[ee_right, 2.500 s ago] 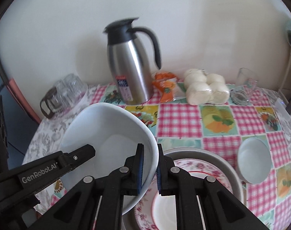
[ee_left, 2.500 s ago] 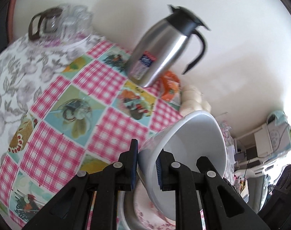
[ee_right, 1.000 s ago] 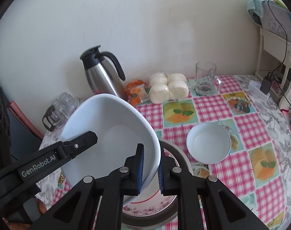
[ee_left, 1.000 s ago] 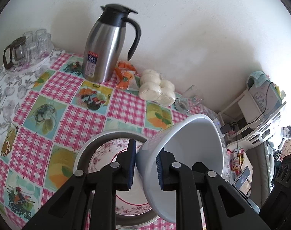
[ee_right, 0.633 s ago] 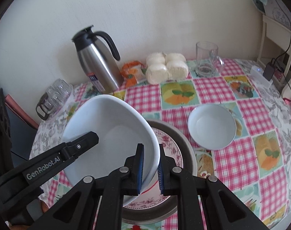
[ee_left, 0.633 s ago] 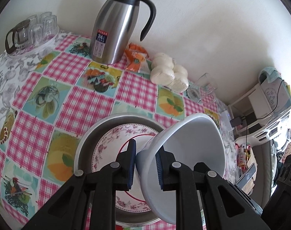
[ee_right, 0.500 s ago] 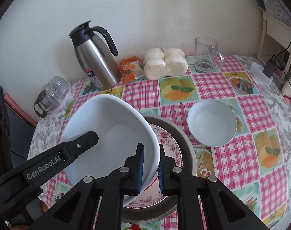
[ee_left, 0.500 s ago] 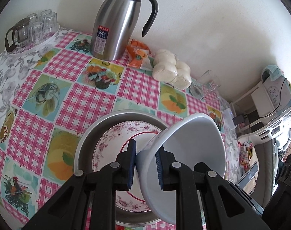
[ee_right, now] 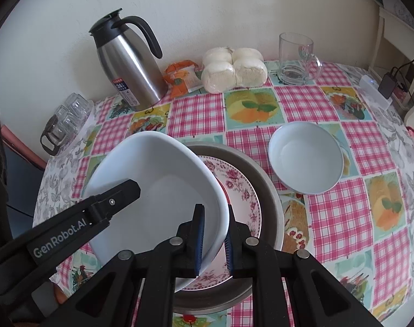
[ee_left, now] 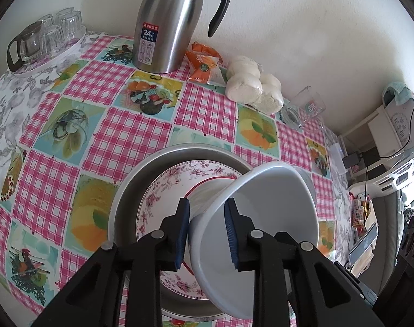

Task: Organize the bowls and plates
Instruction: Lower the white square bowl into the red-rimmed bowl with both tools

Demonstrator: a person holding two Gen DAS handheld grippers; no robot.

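1. The metal basin (ee_right: pixel 272 190) sits on the checked tablecloth (ee_right: pixel 329 103), with the floral plate (ee_right: pixel 242 188) lying flat inside it.
2. The large white bowl (ee_right: pixel 163 188) hangs tilted above the plate, directly over the basin; judging by this, the coming move is straight down, levelling the bowl onto the plate.
3. The small white bowl (ee_right: pixel 306 156) rests on the cloth just beside the basin, on the right-hand side, nearer the right gripper.
4. The right gripper (ee_right: pixel 213 238) pinches the large bowl's right rim, jaws nearly closed on the wall.
5. The left gripper (ee_left: pixel 207 234) clamps the opposite rim likewise.
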